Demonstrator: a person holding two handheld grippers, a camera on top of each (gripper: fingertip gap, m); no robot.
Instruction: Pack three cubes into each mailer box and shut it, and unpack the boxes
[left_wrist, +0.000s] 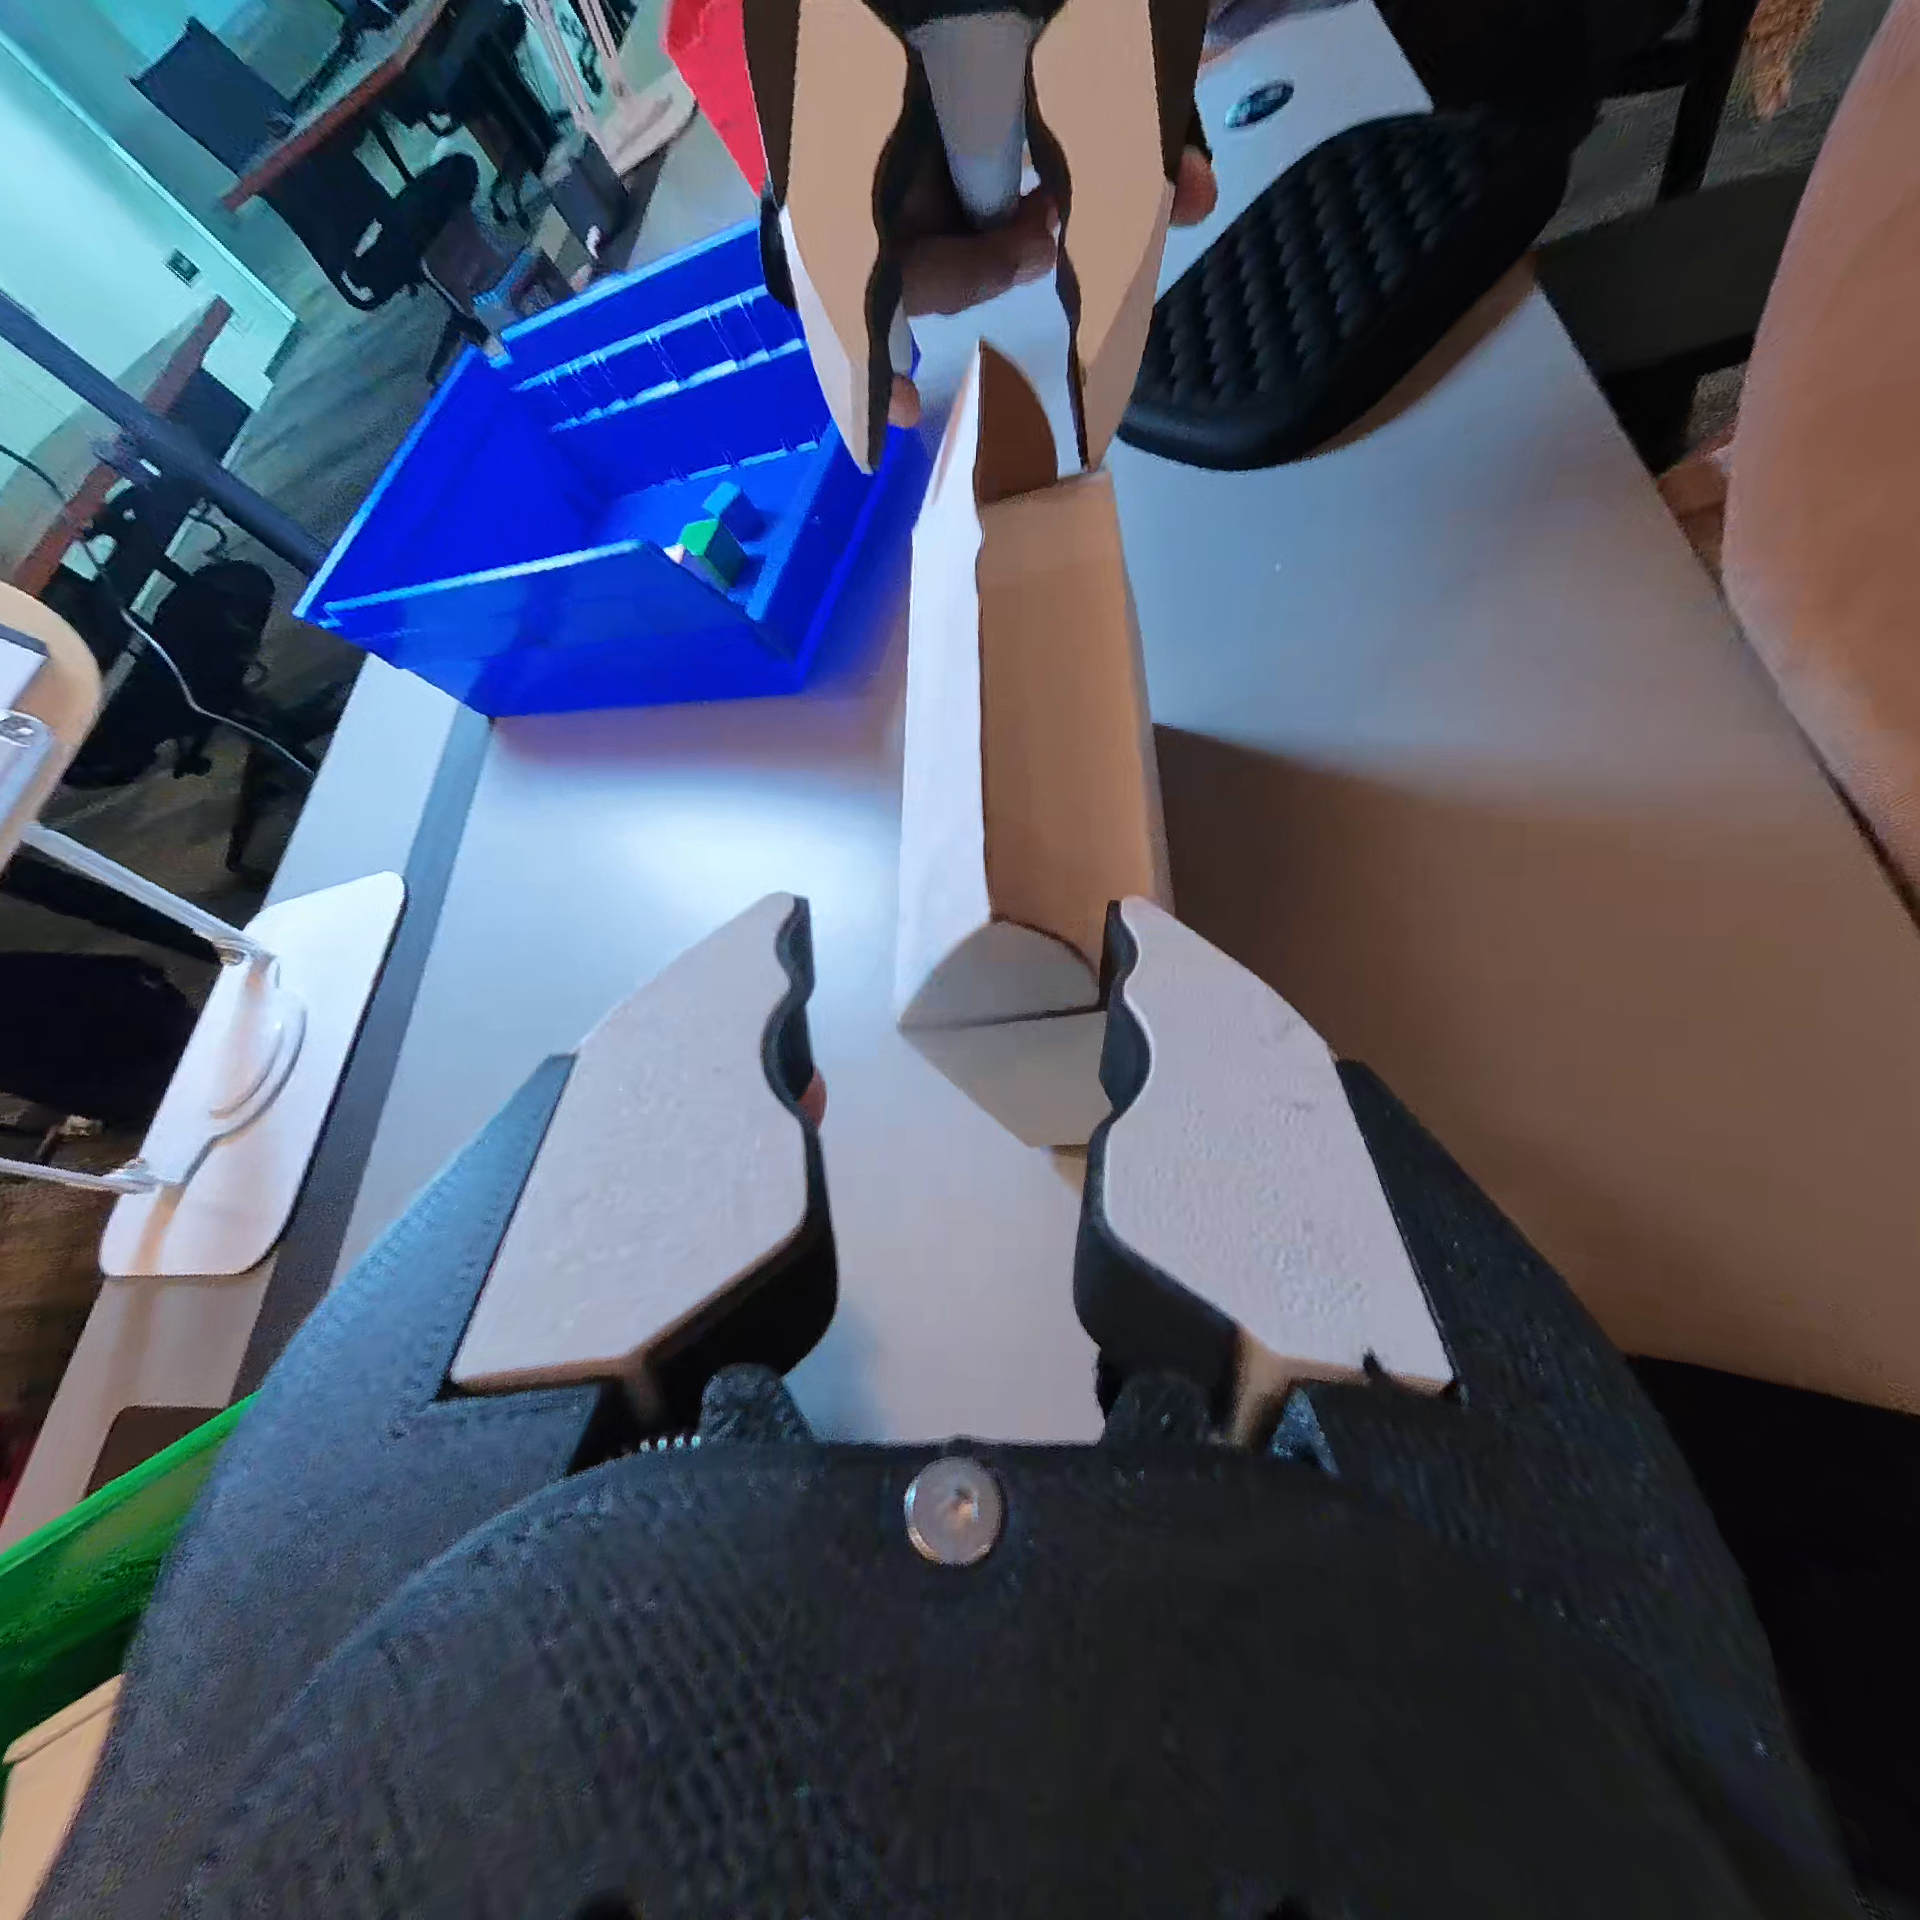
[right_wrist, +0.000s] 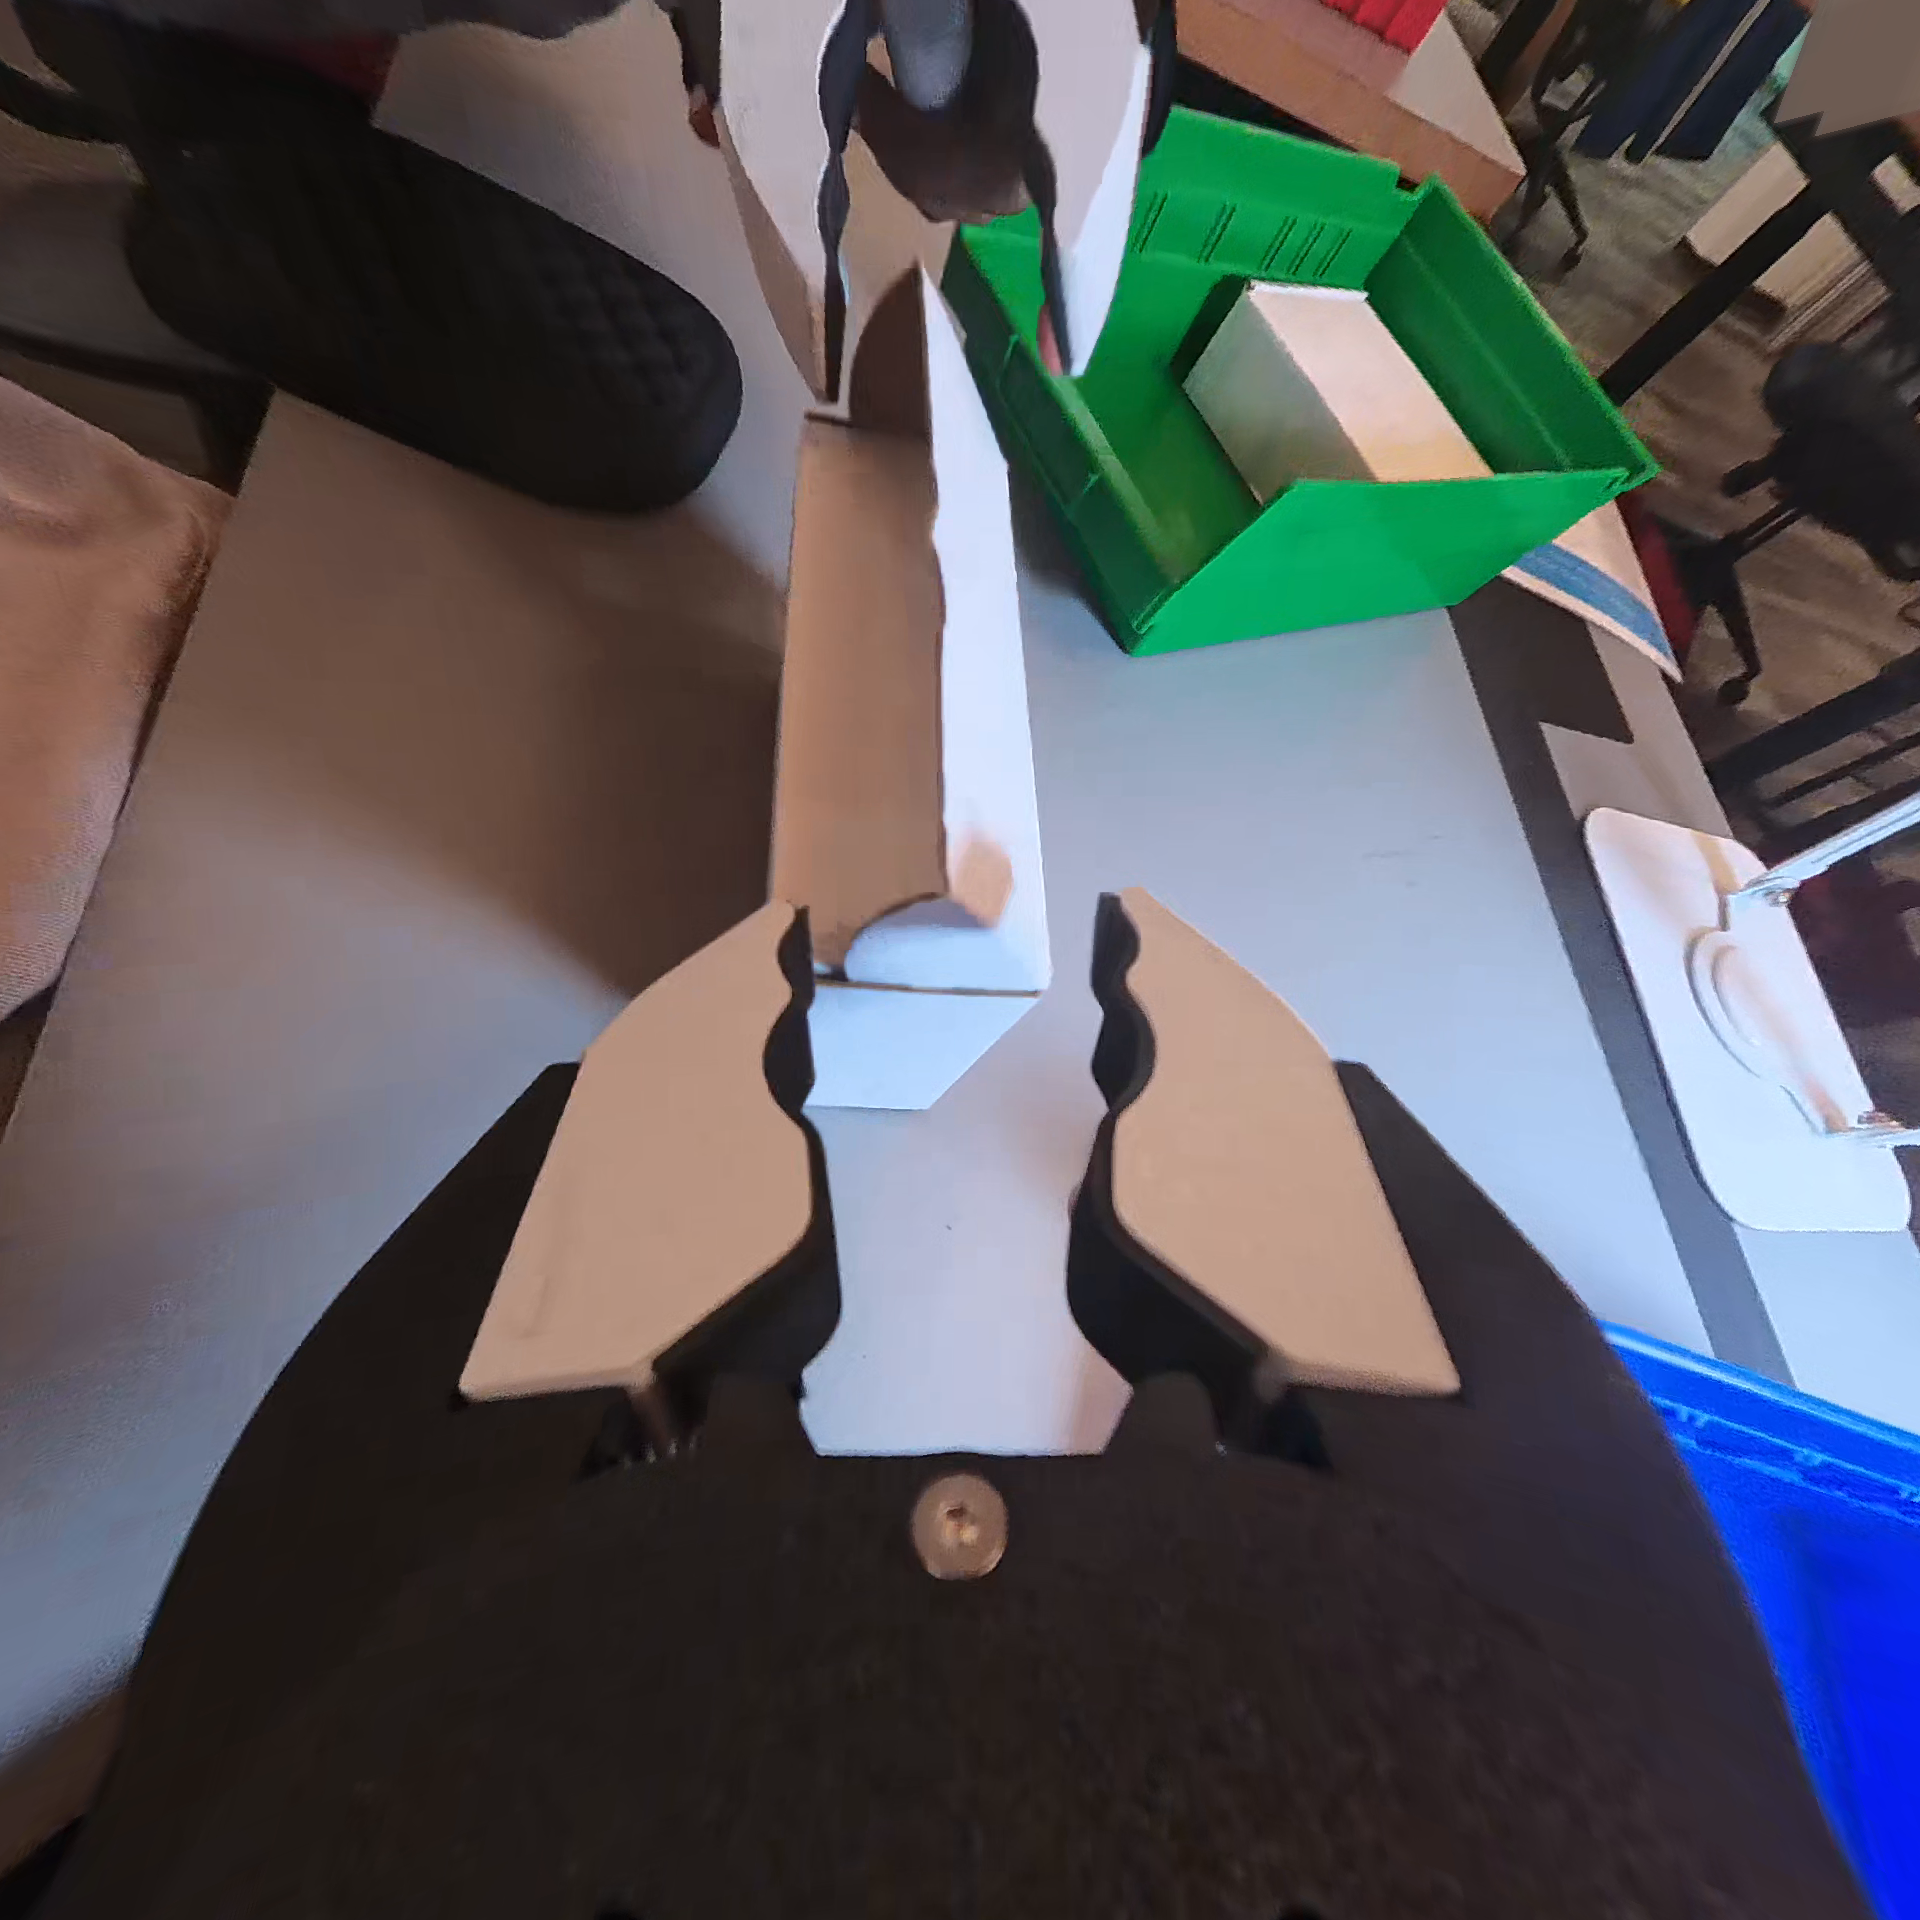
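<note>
A mailer box (left_wrist: 1039, 727) lies unfolded on the white table (left_wrist: 644, 883), white outside and brown inside. One long panel stands upright, with a rounded tab at each end. My left gripper (left_wrist: 956, 935) is open at its near end, and its right fingertip (left_wrist: 1127, 935) touches the tab. My right gripper (right_wrist: 951, 920) is open at the opposite end of the panel (right_wrist: 883, 675), with its left fingertip (right_wrist: 795, 935) against it. Each gripper also shows far off in the other's view (left_wrist: 977, 416) (right_wrist: 945, 343). Coloured cubes (left_wrist: 717, 540) lie in a blue bin (left_wrist: 582, 634).
A green bin (right_wrist: 1351, 561) holds a shut white mailer box (right_wrist: 1330, 395). A corner of the blue bin (right_wrist: 1818, 1507) shows by my right gripper. A white stand base (left_wrist: 260, 1070) (right_wrist: 1745, 1039) sits at the table's edge. A black quilted chair seat (left_wrist: 1340, 301) is behind the table. There is about 12 centimetres between the tips of the two grippers.
</note>
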